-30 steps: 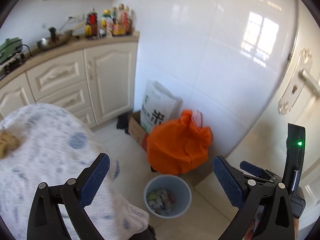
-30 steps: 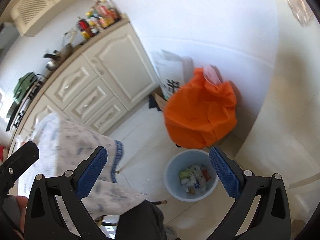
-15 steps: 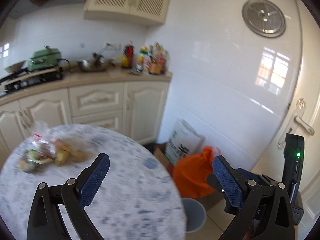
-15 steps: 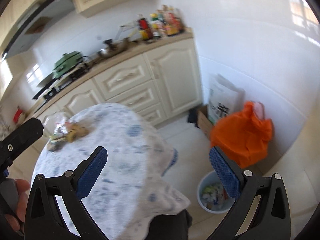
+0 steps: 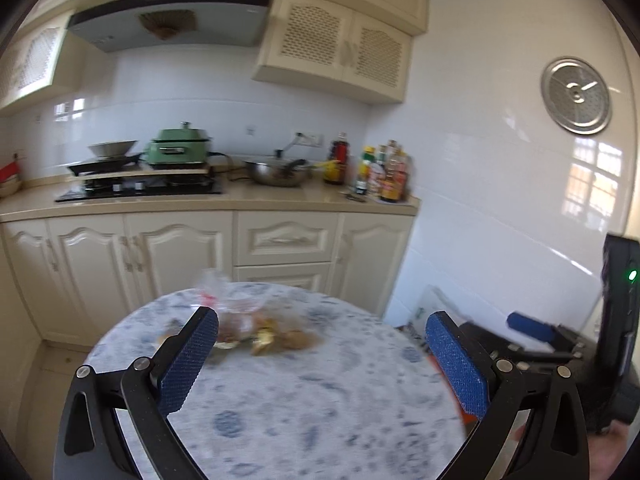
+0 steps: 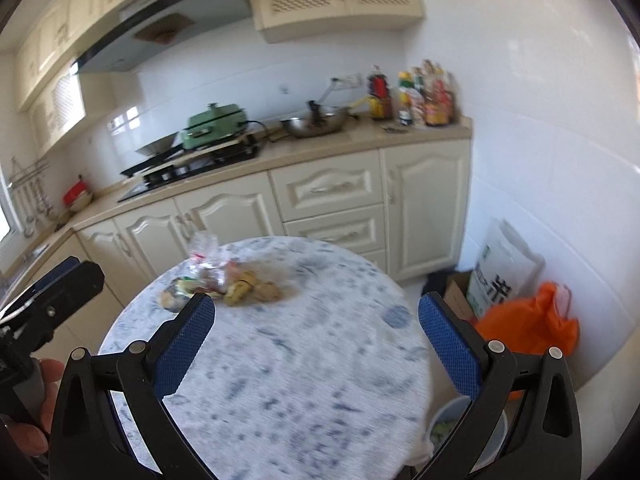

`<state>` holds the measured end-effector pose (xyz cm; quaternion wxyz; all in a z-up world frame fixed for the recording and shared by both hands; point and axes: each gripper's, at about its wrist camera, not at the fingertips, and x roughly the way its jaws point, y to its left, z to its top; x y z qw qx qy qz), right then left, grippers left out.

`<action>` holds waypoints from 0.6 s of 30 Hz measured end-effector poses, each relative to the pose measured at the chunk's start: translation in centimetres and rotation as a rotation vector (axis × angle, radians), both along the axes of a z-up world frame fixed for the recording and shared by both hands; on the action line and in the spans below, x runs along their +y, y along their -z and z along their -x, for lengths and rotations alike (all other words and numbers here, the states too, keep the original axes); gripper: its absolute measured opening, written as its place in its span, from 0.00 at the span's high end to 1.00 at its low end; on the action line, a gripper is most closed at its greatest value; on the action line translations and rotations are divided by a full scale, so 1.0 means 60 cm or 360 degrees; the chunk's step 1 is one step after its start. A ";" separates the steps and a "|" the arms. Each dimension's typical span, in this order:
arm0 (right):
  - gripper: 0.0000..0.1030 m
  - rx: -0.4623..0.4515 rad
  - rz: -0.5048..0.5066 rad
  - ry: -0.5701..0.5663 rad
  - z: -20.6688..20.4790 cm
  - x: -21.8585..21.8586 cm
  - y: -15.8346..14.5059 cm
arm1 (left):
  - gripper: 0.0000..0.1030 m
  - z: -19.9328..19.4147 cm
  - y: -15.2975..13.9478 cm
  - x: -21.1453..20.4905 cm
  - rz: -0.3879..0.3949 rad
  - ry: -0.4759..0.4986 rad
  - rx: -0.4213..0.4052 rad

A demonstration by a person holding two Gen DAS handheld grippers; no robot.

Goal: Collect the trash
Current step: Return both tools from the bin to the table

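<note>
A pile of trash point(image 5: 256, 328), with a clear plastic bag and brownish and yellow scraps, lies on the far side of a round table with a blue-flecked white cloth point(image 5: 320, 400). It also shows in the right wrist view point(image 6: 228, 284). My left gripper point(image 5: 320, 364) is open and empty, above the table's near part. My right gripper point(image 6: 316, 344) is open and empty, also above the table. A blue-grey bin point(image 6: 492, 432) with trash inside stands on the floor at the table's right edge, partly hidden by my right finger.
An orange bag point(image 6: 532, 324), a white printed sack point(image 6: 504, 276) and a cardboard box point(image 6: 456, 288) stand against the right wall. Cream cabinets point(image 5: 200, 256) and a counter with a stove, pans and bottles point(image 5: 380, 176) run behind the table.
Both grippers have swung up from looking down at the bin and floor and now face the table top and the trash pile. Both stayed open and empty.
</note>
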<state>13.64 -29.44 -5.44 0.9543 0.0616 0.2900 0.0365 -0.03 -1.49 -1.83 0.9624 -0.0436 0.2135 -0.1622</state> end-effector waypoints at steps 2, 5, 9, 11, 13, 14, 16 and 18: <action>0.00 -0.0016 0.0026 -0.0052 -0.005 0.028 -0.002 | 0.01 0.014 0.013 0.018 -0.0030 -0.0061 0.0001; 0.00 -0.0010 0.0071 -0.0138 -0.023 0.065 0.004 | 0.01 0.023 0.032 0.043 -0.0058 -0.0147 0.0025; 0.00 0.0047 0.0123 -0.0216 -0.061 0.107 0.037 | 0.01 0.022 0.057 0.061 -0.0077 -0.0236 0.0102; 0.00 0.0093 0.0131 -0.0233 -0.080 0.118 0.058 | 0.01 0.017 0.068 0.061 -0.0083 -0.0270 0.0149; 0.00 0.0143 0.0151 -0.0235 -0.101 0.126 0.082 | 0.01 0.001 0.081 0.064 -0.0095 -0.0307 0.0195; 0.00 0.0175 0.0164 -0.0234 -0.115 0.129 0.096 | 0.01 -0.012 0.082 0.063 -0.0103 -0.0317 0.0223; 0.00 0.0233 0.0179 -0.0234 -0.140 0.132 0.123 | 0.01 -0.048 0.090 0.059 -0.0133 -0.0339 0.0282; 0.00 0.0292 0.0195 -0.0232 -0.167 0.130 0.151 | 0.01 -0.082 0.108 0.055 -0.0179 -0.0353 0.0343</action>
